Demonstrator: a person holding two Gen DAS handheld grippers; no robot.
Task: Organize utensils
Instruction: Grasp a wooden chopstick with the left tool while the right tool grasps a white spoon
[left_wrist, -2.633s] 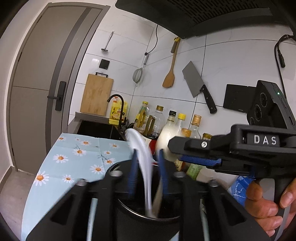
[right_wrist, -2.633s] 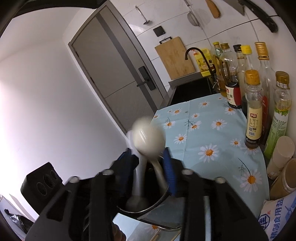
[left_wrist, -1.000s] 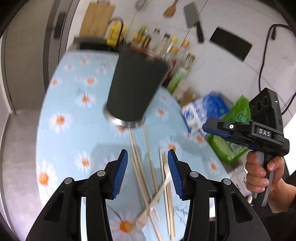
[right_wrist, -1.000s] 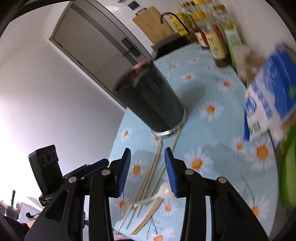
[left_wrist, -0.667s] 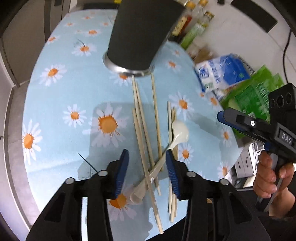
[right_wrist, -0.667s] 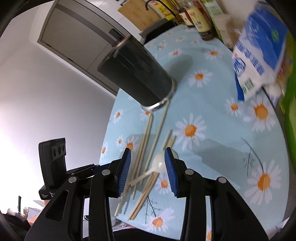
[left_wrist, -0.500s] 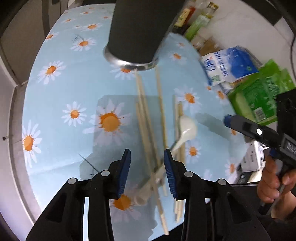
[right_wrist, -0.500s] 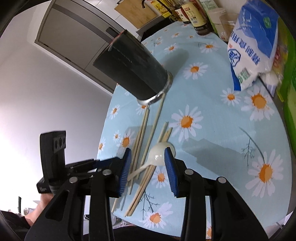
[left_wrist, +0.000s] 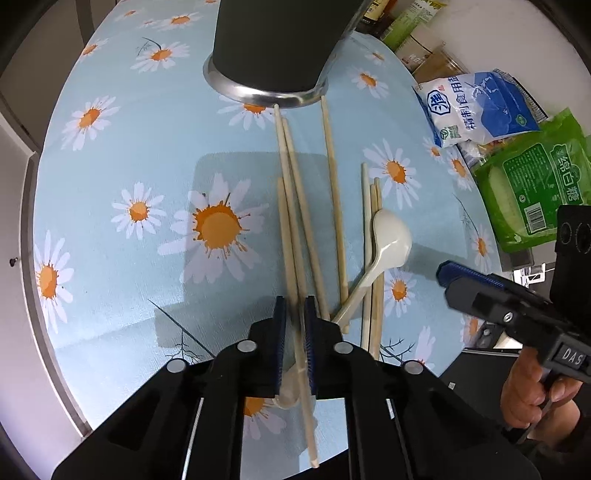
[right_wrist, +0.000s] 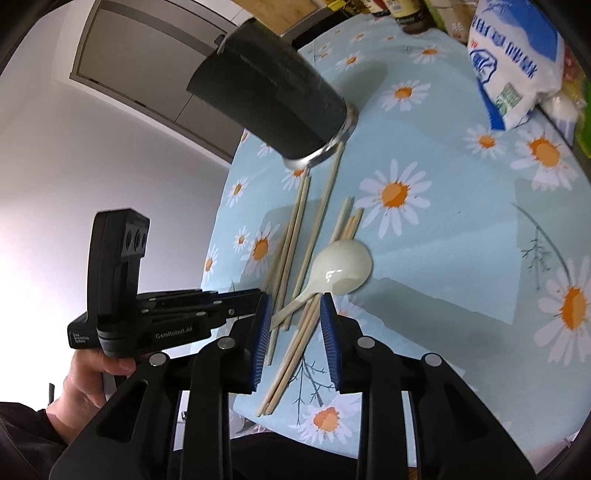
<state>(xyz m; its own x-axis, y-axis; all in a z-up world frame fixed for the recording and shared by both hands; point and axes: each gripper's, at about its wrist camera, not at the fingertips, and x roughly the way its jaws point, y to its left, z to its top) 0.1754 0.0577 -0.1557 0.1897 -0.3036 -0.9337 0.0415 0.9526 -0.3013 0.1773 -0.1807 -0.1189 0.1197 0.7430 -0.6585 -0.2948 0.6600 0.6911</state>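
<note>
Pale wooden chopsticks (left_wrist: 334, 199) and a glossy white spoon (left_wrist: 384, 251) lie ahead of the left gripper (left_wrist: 294, 314), its fingers pinching one chopstick (left_wrist: 288, 229), and between the right gripper's (right_wrist: 295, 306) spread fingers.

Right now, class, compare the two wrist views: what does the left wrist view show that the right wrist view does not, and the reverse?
Only the left wrist view shows the left gripper narrowed around a wooden chopstick, and the green sugar bag. Only the right wrist view shows the open right gripper over the spoon handle, and the grey door. Both show the black utensil holder, white spoon, blue salt bag and daisy tablecloth.
</note>
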